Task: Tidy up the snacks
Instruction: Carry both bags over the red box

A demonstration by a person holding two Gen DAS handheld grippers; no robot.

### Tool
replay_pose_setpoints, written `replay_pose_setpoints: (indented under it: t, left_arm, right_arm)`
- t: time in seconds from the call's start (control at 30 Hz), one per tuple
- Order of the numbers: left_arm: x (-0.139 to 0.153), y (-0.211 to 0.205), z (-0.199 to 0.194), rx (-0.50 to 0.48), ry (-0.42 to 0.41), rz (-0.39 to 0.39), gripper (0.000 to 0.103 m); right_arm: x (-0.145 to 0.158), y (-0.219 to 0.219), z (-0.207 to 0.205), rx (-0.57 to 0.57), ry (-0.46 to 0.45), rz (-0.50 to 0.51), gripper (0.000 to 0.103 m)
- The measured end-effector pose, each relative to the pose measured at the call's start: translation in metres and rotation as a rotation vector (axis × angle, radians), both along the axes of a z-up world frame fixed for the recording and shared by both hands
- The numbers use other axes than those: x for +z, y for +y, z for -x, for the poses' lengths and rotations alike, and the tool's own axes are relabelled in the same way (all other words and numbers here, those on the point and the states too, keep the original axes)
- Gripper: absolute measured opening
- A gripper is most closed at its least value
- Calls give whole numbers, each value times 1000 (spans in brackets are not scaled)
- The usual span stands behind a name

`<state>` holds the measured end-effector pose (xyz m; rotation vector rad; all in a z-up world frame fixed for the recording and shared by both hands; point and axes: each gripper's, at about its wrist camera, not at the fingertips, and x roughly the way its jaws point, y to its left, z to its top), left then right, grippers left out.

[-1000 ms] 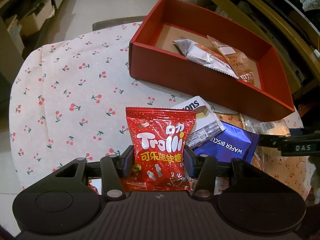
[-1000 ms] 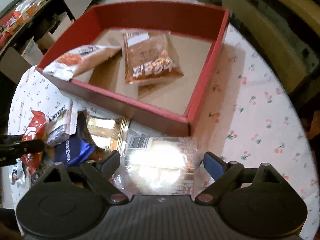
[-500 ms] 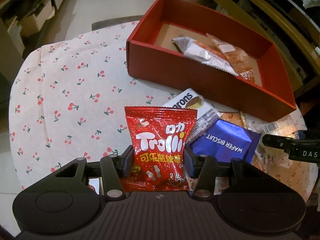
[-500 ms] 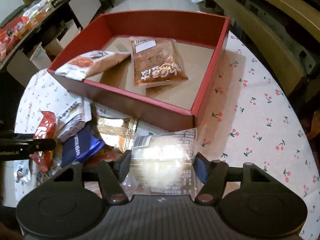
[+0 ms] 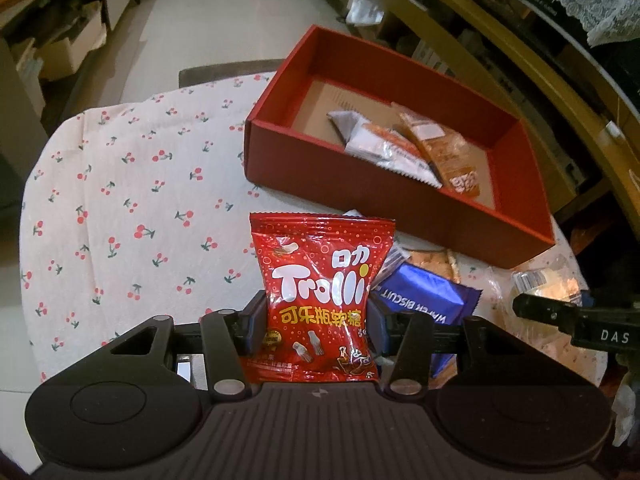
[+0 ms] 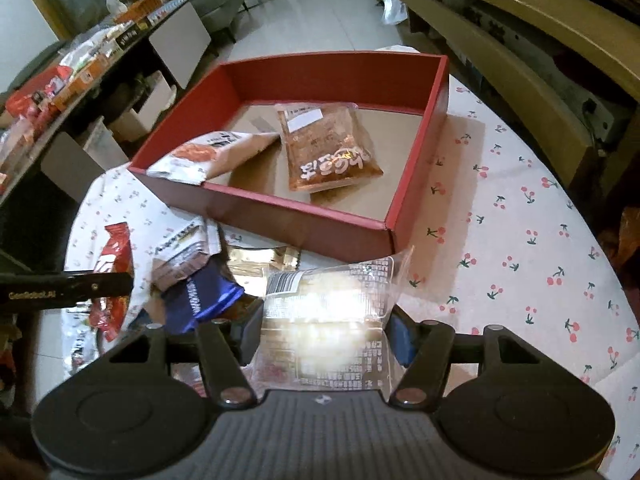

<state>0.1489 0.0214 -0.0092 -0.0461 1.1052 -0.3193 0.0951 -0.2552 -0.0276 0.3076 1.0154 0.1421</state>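
My left gripper (image 5: 316,322) is shut on a red Trolli candy bag (image 5: 320,288) and holds it upright above the table. My right gripper (image 6: 326,330) is shut on a clear plastic snack pack (image 6: 332,312), lifted off the table. The red box (image 5: 384,188) lies ahead with a white-and-orange packet (image 5: 384,148) and an orange packet (image 5: 440,152) inside; it also shows in the right wrist view (image 6: 320,224). A blue wafer biscuit pack (image 5: 424,296) lies on the table between the grippers, with other packets.
The round table has a cherry-print cloth (image 5: 132,208). Loose snack packets (image 6: 188,256) lie in a pile in front of the box. Wooden furniture (image 5: 520,40) stands behind the box, and shelves with goods (image 6: 60,76) to the left.
Both grippers have risen with their packs. The right gripper closed on the clear pack and lifted it. The box now looks farther away in both views.
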Motion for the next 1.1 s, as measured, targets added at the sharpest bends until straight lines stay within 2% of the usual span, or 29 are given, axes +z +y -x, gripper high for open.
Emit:
replay_pose_setpoints:
  t: [0.57, 1.1]
  left_arm:
    - [36, -18, -7, -20, -74, 127, 58]
    - [52, -55, -33, -56, -116, 170, 58]
  right_arm:
    - [36, 6, -9, 22, -109, -74, 76]
    - [53, 2, -40, 1, -153, -123, 76]
